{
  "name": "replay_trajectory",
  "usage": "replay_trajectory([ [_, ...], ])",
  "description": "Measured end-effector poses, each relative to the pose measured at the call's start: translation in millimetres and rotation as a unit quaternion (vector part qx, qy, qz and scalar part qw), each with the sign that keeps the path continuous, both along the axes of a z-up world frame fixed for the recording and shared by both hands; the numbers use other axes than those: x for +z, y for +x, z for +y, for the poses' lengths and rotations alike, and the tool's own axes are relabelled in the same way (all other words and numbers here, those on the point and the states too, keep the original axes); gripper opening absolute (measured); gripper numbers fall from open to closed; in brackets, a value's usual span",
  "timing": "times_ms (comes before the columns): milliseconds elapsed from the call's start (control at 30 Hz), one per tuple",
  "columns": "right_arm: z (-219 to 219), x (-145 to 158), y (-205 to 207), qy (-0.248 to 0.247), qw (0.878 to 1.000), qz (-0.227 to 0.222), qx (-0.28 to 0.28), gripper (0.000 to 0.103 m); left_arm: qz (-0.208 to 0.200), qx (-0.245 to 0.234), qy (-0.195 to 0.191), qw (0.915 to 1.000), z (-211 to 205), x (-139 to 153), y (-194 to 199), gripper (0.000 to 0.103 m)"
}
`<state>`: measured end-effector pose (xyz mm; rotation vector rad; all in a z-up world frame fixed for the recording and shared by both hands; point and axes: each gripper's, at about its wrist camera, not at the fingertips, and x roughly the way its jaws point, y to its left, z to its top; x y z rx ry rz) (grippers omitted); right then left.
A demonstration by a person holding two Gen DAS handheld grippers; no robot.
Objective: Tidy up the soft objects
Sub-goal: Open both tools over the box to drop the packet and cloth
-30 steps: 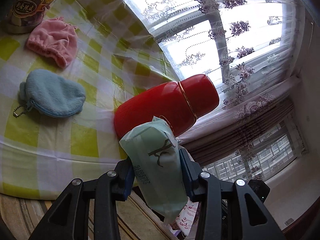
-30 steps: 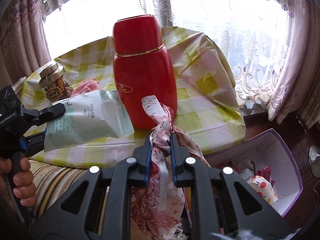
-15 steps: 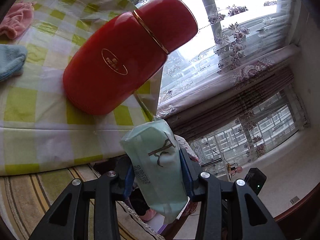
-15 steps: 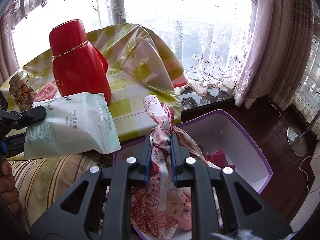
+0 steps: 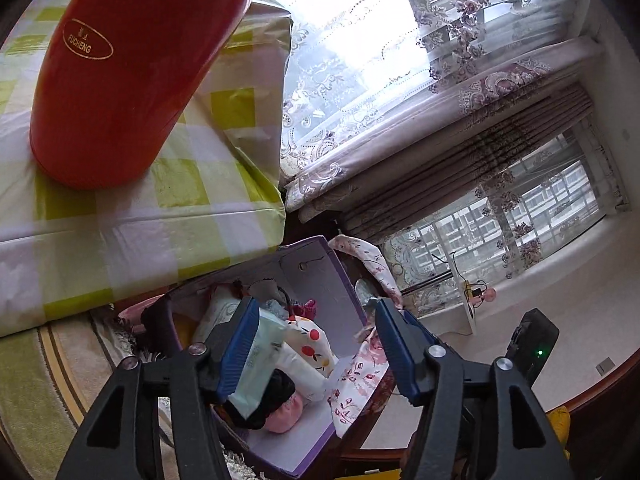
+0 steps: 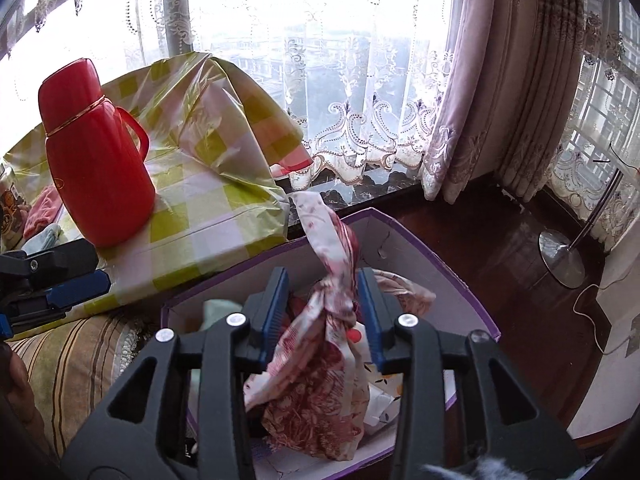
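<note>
The top of the red flask (image 5: 120, 68) is cut off by the upper edge of the left wrist view. The lower part of the pale green packet (image 5: 256, 364) is hidden behind the left gripper (image 5: 316, 348), and whether it touches the left pad cannot be told. Much of the box (image 6: 420, 248) is covered in the right wrist view by the red patterned cloth (image 6: 320, 380) and the right gripper (image 6: 324, 308); the items beneath are not made out. At the left edge, a jar (image 6: 6, 204) is cropped, its label unreadable, and only part of a hand (image 6: 16, 384) is seen.
</note>
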<state>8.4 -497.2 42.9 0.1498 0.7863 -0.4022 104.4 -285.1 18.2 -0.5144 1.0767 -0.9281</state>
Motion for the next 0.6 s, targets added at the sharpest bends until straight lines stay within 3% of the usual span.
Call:
replay_trajectory([
  [67,1.0,0.3,-0.7,0.002,1.0,-0.003,0.001,0.06,0.002,0.002,0.002,1.0,3.6,-0.7,-0.5,0.061],
  [600,53.5,0.0,7.0,0.021,0.995,0.009,0.092,0.072,-0.026,0.079,0.041,0.9957,70.3,12.6,8.8,0.062],
])
